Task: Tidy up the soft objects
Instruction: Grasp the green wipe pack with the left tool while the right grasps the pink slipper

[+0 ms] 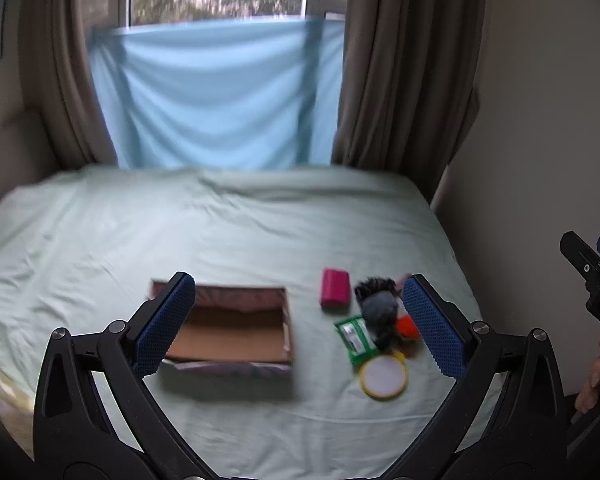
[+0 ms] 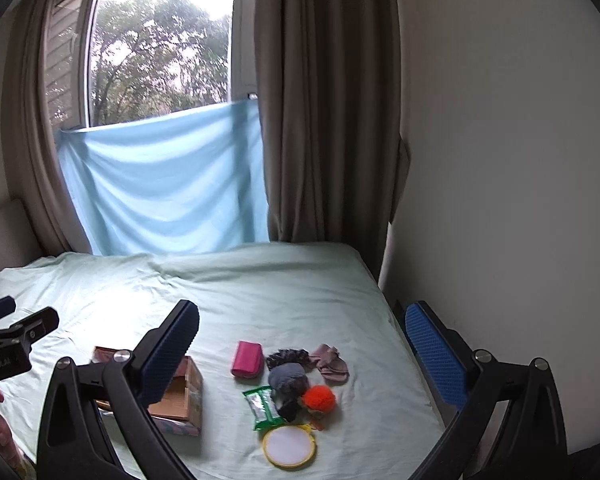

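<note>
An open cardboard box [image 1: 228, 328] [image 2: 180, 396] lies on the bed. To its right is a cluster: a pink pouch [image 1: 334, 290] [image 2: 247, 359], a dark scrunchie [image 2: 288, 357], a mauve sock [image 2: 332, 363], a grey soft toy [image 1: 380, 312] [image 2: 289, 384], an orange pompom [image 2: 319, 397], a green packet [image 1: 354, 335] [image 2: 263, 407] and a round yellow-rimmed pad [image 1: 384, 376] [image 2: 289, 446]. My left gripper [image 1: 300, 324] is open and empty above the box and cluster. My right gripper [image 2: 304, 352] is open and empty above the cluster.
The bed has a pale green sheet [image 1: 220, 232] [image 2: 260, 292]. A wall [image 2: 500, 160] runs along its right edge. Brown curtains [image 2: 324, 120] and a hung light blue cloth [image 1: 220, 96] stand behind the bed. The other gripper shows at each view's edge.
</note>
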